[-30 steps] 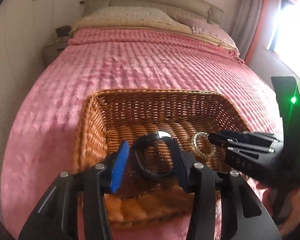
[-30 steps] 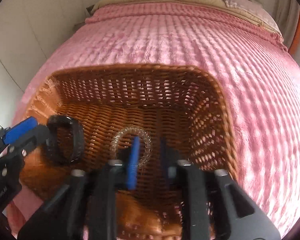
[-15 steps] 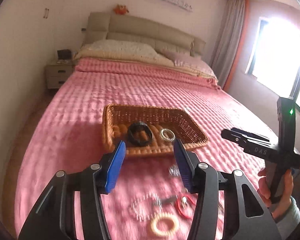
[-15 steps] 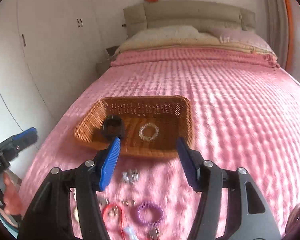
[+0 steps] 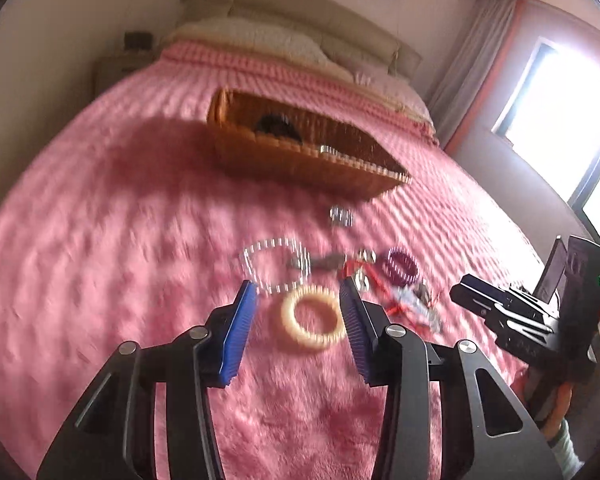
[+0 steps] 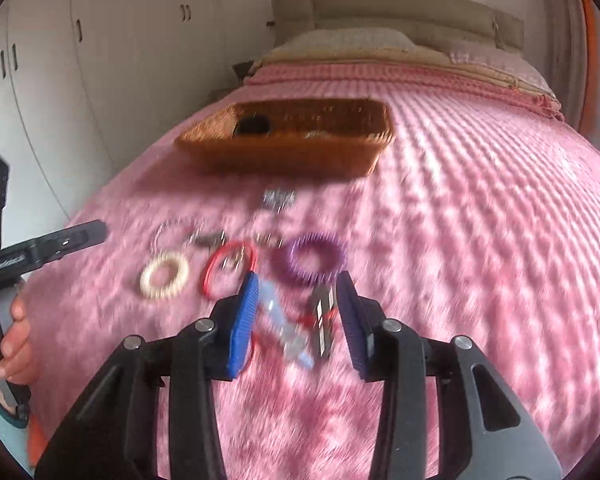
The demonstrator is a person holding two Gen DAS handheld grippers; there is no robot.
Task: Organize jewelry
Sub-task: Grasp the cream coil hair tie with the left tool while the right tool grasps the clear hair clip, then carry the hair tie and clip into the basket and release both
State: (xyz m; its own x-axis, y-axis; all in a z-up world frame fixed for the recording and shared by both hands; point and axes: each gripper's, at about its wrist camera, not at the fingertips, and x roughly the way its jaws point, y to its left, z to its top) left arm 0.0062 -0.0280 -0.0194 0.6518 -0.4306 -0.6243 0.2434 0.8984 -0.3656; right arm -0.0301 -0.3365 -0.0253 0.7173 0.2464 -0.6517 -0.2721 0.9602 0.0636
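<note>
Two pieces lie in the wicker basket: a black band and something pale. Most jewelry remains loose on the pink bed. Left gripper frames a cream bracelet, jaws just narrowing, nothing held. Right gripper likewise empty, closing over small clips.

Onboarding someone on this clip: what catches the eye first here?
The pink bedspread fills both views, with a wicker basket set toward the headboard. In front of the basket lies a scatter of jewelry: a cream bracelet between the open left gripper's fingers, and a red loop and purple bracelet ahead of the open right gripper.
</note>
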